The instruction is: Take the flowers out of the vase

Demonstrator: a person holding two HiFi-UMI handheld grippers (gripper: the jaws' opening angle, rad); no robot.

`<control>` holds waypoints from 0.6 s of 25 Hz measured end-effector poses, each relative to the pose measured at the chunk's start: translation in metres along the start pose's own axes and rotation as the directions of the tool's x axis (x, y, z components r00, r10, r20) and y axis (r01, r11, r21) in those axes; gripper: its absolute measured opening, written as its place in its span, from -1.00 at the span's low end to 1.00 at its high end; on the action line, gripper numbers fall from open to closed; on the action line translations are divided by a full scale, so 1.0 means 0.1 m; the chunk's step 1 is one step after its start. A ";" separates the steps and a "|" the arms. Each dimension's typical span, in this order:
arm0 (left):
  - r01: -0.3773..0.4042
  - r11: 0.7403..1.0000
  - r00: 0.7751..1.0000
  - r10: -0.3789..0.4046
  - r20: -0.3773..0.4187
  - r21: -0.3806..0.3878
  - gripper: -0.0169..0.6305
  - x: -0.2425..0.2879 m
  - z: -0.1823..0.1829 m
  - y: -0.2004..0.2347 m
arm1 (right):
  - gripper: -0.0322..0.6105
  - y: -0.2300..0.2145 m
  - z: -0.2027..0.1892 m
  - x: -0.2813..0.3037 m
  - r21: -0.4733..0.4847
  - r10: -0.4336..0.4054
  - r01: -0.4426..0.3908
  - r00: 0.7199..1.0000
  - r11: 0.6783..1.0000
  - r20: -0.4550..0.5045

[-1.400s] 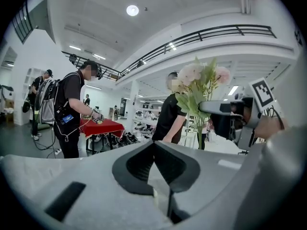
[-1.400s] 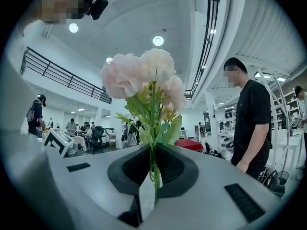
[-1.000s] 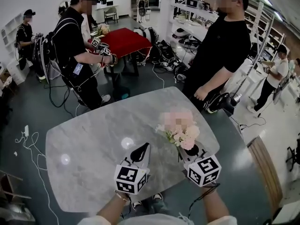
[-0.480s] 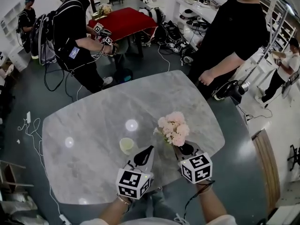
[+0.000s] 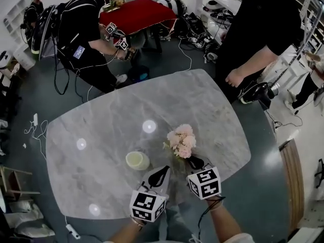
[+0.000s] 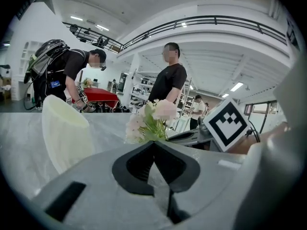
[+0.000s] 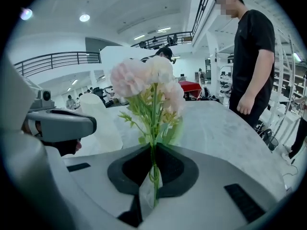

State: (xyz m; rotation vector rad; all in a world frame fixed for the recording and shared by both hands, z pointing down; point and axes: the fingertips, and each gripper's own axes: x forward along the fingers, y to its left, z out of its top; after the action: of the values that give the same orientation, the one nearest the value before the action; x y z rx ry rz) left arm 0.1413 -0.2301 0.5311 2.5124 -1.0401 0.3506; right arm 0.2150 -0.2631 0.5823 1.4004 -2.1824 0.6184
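A bunch of pale pink flowers (image 5: 181,140) with green stems hangs free of the vase, and my right gripper (image 5: 195,162) is shut on the stems. In the right gripper view the stems (image 7: 153,174) run down between the closed pads and the blooms (image 7: 146,78) stand above them. The cream vase (image 5: 137,160) stands upright and empty on the grey marble table (image 5: 101,130), left of the flowers. My left gripper (image 5: 162,173) is shut with nothing in it, just right of the vase. In the left gripper view the vase (image 6: 64,138) is close at the left, the flowers (image 6: 153,121) ahead.
A person in black (image 5: 263,29) stands at the table's far right edge. Another person (image 5: 83,29) with grippers bends beside a red table (image 5: 136,11) at the back. Cables (image 5: 35,130) lie on the floor at the left. A pale wooden plank (image 5: 291,181) lies at the right.
Both grippers have come down toward the table, the right one bringing the flowers with it. The view has tipped down, and the cream vase now shows left of the flowers.
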 end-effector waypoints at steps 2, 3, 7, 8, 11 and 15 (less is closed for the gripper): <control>-0.010 1.000 1.000 0.010 -0.003 -0.013 -0.92 0.01 -0.05 0.04 | -0.84 0.01 -0.04 0.09 0.010 0.012 -0.012 1.000 1.000 -0.004; -0.014 1.000 1.000 0.014 -0.005 -0.019 -0.92 0.02 -0.08 0.06 | -0.84 0.01 -0.06 0.14 0.014 0.018 -0.018 1.000 1.000 -0.008; -0.022 0.999 1.000 0.021 -0.018 -0.030 -0.92 0.05 -0.18 0.11 | -0.84 0.03 -0.14 0.28 0.021 0.029 -0.029 0.999 0.999 -0.022; -0.022 0.999 1.000 0.022 -0.022 -0.031 -0.92 0.05 -0.19 0.12 | -0.84 0.04 -0.15 0.31 0.022 0.030 -0.029 0.999 0.999 -0.025; -0.022 0.999 0.999 0.021 -0.034 -0.034 -0.92 0.06 -0.25 0.13 | -0.84 0.03 -0.22 0.38 0.030 0.027 -0.026 0.999 0.999 -0.037; -0.017 0.999 0.999 0.016 -0.043 -0.039 -0.92 0.08 -0.30 0.15 | -0.84 -0.01 -0.28 0.45 0.047 0.024 -0.022 0.999 0.999 -0.047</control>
State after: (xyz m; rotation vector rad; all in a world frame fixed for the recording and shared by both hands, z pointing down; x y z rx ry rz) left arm 0.1331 -0.2310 0.5651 2.4525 -1.0421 0.3831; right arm 0.2029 -0.2788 0.6318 1.3714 -2.1622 0.7075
